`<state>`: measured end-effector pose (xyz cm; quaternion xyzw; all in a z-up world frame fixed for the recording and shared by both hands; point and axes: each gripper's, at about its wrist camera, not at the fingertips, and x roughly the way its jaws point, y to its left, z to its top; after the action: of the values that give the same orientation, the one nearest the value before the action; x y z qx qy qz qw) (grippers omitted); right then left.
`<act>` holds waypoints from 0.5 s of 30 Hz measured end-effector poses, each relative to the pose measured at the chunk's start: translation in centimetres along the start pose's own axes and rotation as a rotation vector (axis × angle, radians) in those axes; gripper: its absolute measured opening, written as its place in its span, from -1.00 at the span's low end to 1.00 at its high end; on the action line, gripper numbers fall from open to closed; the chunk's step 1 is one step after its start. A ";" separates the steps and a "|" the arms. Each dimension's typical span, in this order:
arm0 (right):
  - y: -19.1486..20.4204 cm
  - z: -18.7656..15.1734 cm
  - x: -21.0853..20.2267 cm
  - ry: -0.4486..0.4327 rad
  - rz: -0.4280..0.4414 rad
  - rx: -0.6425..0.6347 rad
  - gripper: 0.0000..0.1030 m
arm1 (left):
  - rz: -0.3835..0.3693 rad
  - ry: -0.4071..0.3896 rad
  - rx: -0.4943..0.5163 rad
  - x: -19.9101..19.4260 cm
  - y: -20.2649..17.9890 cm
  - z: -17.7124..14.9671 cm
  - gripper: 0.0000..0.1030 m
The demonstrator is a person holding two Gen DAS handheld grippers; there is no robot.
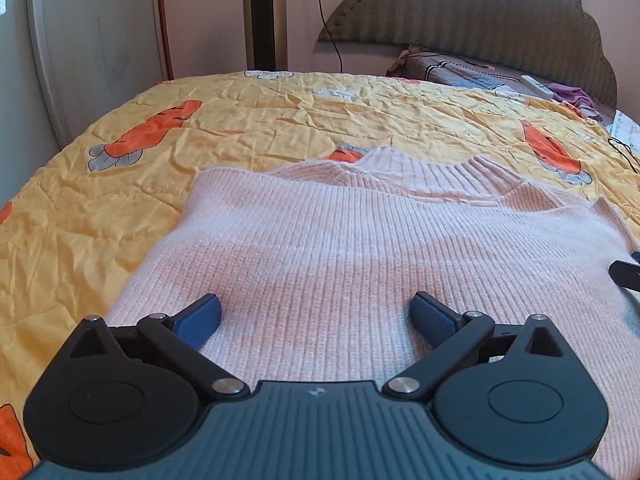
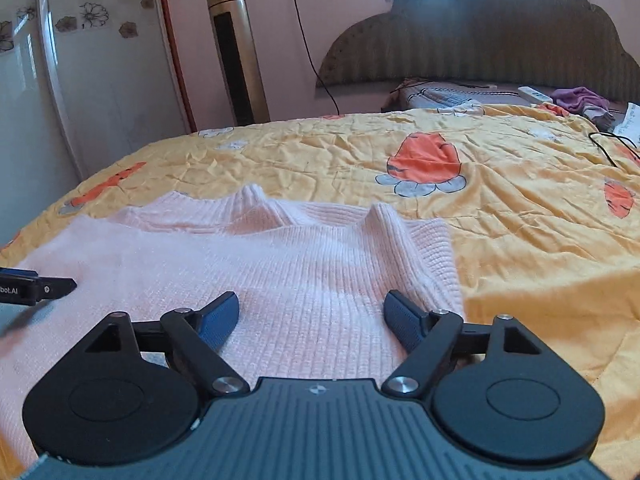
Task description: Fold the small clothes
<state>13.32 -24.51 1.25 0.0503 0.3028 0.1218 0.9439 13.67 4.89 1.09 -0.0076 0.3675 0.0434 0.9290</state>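
Observation:
A pale pink ribbed knit sweater [image 1: 344, 248] lies partly folded on the yellow bed cover, its ribbed collar at the far side. It also shows in the right wrist view [image 2: 280, 264]. My left gripper [image 1: 316, 312] is open and empty, hovering low over the sweater's near left part. My right gripper [image 2: 312, 312] is open and empty over the sweater's near right part, its right finger near the folded edge. The right gripper's tip shows at the right edge of the left wrist view [image 1: 626, 274]. The left gripper's tip shows at the left edge of the right wrist view [image 2: 40, 286].
The yellow bed cover [image 1: 240, 128] with orange carrot prints spreads around the sweater. A padded headboard [image 2: 500, 40], folded bedding, a white remote [image 2: 534, 94] and purple cloth [image 2: 580, 100] lie at the far right. A tower fan [image 2: 236, 48] stands by the wall. A black cable [image 2: 608, 148] lies far right.

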 end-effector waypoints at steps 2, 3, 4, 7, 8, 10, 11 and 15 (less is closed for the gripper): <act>0.3 -0.1 0.0 0.003 -0.004 -0.010 0.60 | 0.000 -0.013 0.003 0.0 0.0 -0.2 1.00; 0.3 -0.1 0.0 0.003 -0.002 -0.015 0.62 | 0.000 -0.013 0.001 -0.1 0.0 -0.3 1.00; 0.4 -0.1 0.0 0.002 0.001 -0.013 0.62 | -0.001 -0.013 0.000 -0.2 0.0 -0.2 1.00; 0.3 -0.2 -0.1 -0.006 0.009 -0.008 0.63 | 0.000 -0.018 -0.020 -1.7 0.4 -0.1 1.00; 0.3 -0.2 -0.1 -0.008 0.010 -0.007 0.63 | 0.004 -0.021 -0.028 -2.5 0.6 -0.2 1.00; 0.4 -0.3 -0.2 -0.013 0.009 -0.008 0.63 | 0.043 -0.024 -0.043 -4.5 1.2 -0.6 1.00; 0.4 -0.4 -0.3 -0.016 0.010 -0.007 0.63 | 0.052 -0.043 -0.066 -5.9 1.9 -0.9 1.00; 0.3 -0.4 -0.4 -0.026 0.015 0.001 0.64 | 0.001 -0.125 -0.382 -11.6 7.3 -3.6 1.00</act>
<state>12.69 -24.35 1.19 0.0548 0.2899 0.1282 0.9468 2.15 11.08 6.58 -0.1808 0.2942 0.1133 0.9316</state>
